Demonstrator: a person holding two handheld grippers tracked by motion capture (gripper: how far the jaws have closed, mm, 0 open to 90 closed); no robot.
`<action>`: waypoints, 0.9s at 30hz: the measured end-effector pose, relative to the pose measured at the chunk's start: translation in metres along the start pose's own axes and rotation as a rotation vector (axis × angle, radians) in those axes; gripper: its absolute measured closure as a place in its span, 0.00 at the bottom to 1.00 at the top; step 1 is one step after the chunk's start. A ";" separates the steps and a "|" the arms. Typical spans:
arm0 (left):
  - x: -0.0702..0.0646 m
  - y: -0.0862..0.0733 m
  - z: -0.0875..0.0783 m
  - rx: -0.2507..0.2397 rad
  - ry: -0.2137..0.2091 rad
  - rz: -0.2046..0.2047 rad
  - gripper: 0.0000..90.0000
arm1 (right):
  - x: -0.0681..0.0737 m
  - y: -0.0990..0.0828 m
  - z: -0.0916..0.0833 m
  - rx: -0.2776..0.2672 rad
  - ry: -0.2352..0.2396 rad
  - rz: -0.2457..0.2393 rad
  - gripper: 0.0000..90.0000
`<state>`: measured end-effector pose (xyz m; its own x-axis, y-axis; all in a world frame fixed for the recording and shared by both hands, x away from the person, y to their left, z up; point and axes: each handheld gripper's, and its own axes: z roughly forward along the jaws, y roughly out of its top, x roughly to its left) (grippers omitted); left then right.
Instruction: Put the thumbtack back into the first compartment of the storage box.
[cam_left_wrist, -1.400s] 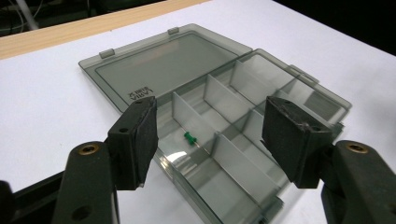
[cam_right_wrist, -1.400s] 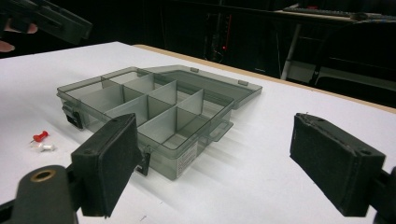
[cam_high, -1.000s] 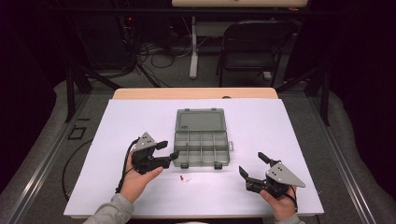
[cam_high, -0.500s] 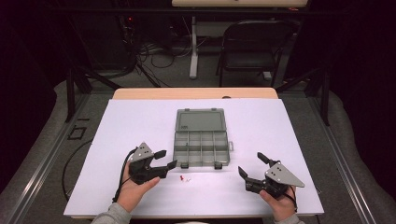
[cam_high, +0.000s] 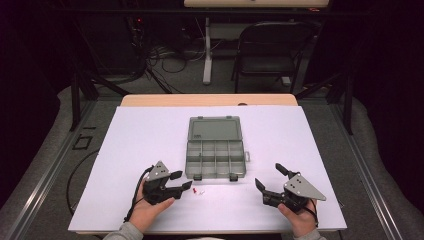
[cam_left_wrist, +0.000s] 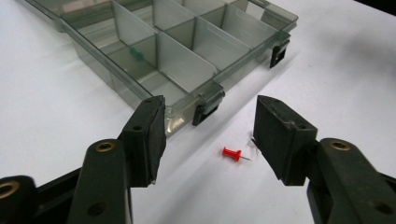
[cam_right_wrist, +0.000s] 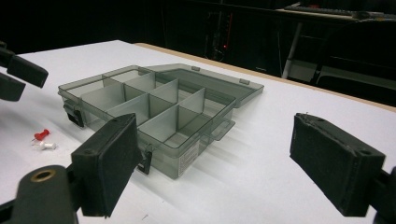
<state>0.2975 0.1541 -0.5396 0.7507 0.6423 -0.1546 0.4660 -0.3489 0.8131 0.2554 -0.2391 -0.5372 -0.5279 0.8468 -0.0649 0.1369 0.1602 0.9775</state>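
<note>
Red pushpin (cam_left_wrist: 231, 153) btwn closing L gripper (cam_left_wrist: 208, 140) jaws

Red pushpin (cam_left_wrist: 232, 153) lies on its side on the white surface (cam_high: 140, 135), pin tip pointing toward the white pushpin (cam_high: 202, 191) just beside it. Both sit just in front of the open grey compartment box (cam_high: 216, 149), near its front latches.

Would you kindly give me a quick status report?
Left gripper closing around red pushpin, not gripping. Right gripper open, empty. White pushpin beside red one; organizer box open, nothing blocking.
</note>
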 end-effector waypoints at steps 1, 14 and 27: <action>-0.001 -0.001 0.002 0.010 -0.006 0.002 0.51 | 0.000 0.000 0.000 0.000 0.000 0.000 0.17; -0.013 -0.007 0.019 0.084 -0.036 0.024 0.61 | 0.000 0.000 0.000 0.000 0.001 0.000 0.17; -0.013 -0.009 0.029 0.126 -0.028 0.084 0.63 | 0.000 0.000 -0.001 0.000 0.002 -0.005 0.17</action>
<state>0.2976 0.1288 -0.5612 0.8016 0.5884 -0.1059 0.4545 -0.4847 0.7474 0.2551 -0.2398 -0.5367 -0.5300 0.8451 -0.0697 0.1343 0.1648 0.9771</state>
